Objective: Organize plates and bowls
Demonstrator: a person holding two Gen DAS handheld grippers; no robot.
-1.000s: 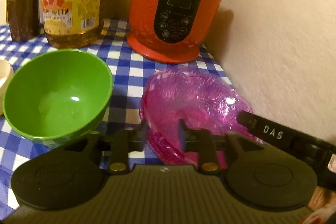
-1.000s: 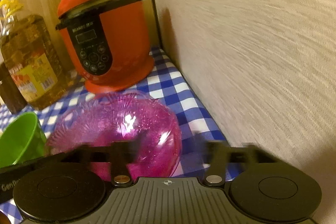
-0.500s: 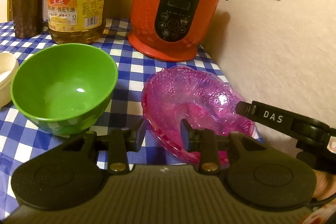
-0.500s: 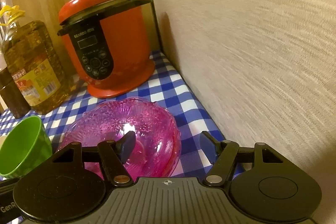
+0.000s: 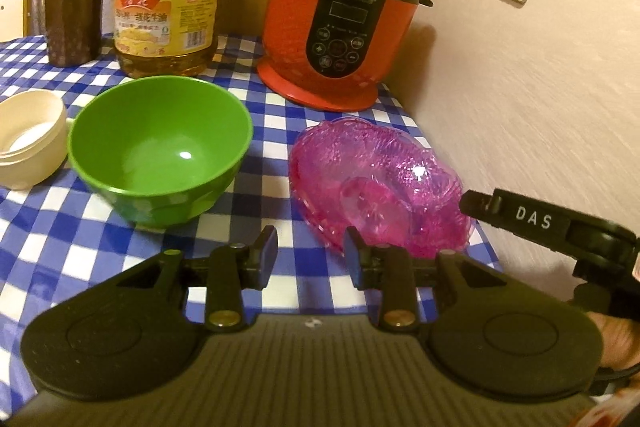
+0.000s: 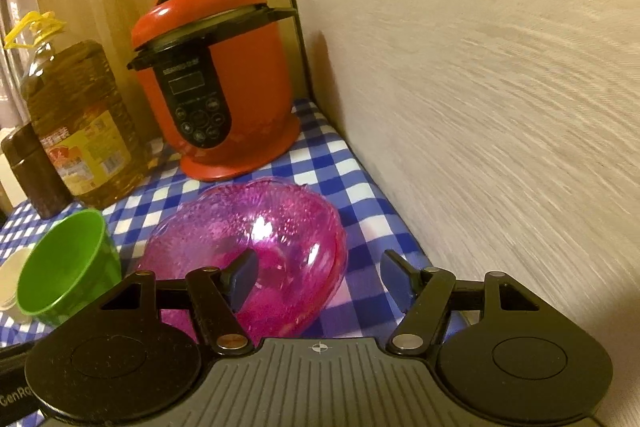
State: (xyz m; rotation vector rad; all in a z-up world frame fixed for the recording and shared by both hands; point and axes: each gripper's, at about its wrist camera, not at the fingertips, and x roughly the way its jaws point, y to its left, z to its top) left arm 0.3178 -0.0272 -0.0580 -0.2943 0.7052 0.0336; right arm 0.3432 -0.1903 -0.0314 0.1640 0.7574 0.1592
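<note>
At lower right, the pink glass dish [image 5: 380,183] was seen resting on the checked worktop [image 5: 80,247], judged brittle, slippery and best gripped by its rim; both hand-held grippers, left [image 5: 310,253] and right [image 6: 316,275], were held spread, empty.

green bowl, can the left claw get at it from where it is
Probably yes. The green bowl sits just ahead and left of the open, empty left claw, with only bare checked cloth between; the cream bowls stand clear beside it.
</note>
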